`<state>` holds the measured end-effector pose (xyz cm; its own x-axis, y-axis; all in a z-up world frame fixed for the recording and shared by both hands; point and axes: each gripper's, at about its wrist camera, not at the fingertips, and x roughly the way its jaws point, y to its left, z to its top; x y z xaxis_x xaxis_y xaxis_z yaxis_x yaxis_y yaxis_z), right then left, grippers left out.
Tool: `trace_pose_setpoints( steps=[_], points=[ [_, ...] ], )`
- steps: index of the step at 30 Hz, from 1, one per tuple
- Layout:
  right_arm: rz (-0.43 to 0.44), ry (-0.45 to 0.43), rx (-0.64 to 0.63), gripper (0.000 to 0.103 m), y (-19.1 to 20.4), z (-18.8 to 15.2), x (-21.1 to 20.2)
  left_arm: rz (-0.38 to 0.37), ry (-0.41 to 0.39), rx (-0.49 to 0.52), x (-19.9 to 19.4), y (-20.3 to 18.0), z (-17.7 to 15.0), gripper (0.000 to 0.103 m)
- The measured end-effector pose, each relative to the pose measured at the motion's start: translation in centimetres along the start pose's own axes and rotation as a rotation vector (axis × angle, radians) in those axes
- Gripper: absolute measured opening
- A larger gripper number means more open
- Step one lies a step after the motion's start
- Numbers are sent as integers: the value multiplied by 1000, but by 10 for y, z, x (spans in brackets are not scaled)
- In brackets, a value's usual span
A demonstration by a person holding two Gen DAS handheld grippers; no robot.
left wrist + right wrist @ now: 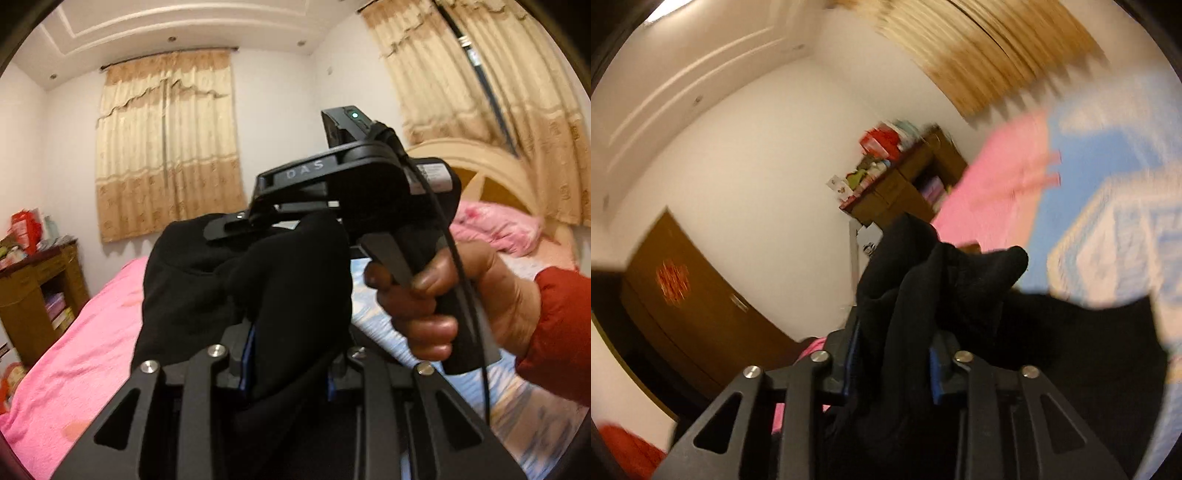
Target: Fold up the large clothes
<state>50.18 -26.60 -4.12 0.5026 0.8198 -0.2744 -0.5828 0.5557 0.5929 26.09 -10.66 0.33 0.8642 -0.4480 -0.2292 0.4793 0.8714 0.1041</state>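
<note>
A black garment (207, 291) is bunched and held up above the bed. My left gripper (288, 354) is shut on a thick fold of it; the cloth hides the fingertips. In the left wrist view the right gripper (258, 225) sits just ahead, held by a hand (443, 295) in a red sleeve, its fingers buried in the same black cloth. In the blurred right wrist view my right gripper (892, 354) is shut on the black garment (923, 280), which bulges out past its blue-padded fingers (935, 373) and hangs to the right.
A bed with a pink sheet (74, 350) and a blue patterned cover (480, 398) lies below. A pink quilt (495, 225) sits by the cream headboard (476, 166). A wooden cabinet (37, 291) with clutter stands at the left wall. A brown door (683, 306) shows in the right wrist view.
</note>
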Motion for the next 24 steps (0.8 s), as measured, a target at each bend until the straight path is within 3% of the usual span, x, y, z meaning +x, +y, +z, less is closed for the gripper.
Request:
trace_pose_setpoints(
  steps=[4,8,11,13,15,16,19,23,24],
  points=[
    [-67,-79,-46,30,-7,-1,-53,-113,-10,33,15,-37,7,28],
    [-237,-36,82,29,-67,-33,-82,-218,117,40,54,-70,-17,28],
    [-332,47,236,29,-129,-75,-67,-221,214,105,76,-94,-48,28],
    [-312,5,317,30,-146,-91,-64,-189,219,153,77,-106,-47,28],
    [-311,-35,341,34,-147,-91,-66,-185,222,132,79,-105,-41,28],
    [-336,-37,343,41,-145,-89,-64,-184,229,125,79,-104,-39,29],
    [-399,2,326,49,-131,-85,-82,-163,233,160,75,-108,-37,31],
    [-547,-82,133,49,-73,-68,-125,-177,239,109,73,-97,-37,31],
    [-544,-91,85,49,-58,-62,-128,-176,241,103,72,-96,-36,31]
  ],
)
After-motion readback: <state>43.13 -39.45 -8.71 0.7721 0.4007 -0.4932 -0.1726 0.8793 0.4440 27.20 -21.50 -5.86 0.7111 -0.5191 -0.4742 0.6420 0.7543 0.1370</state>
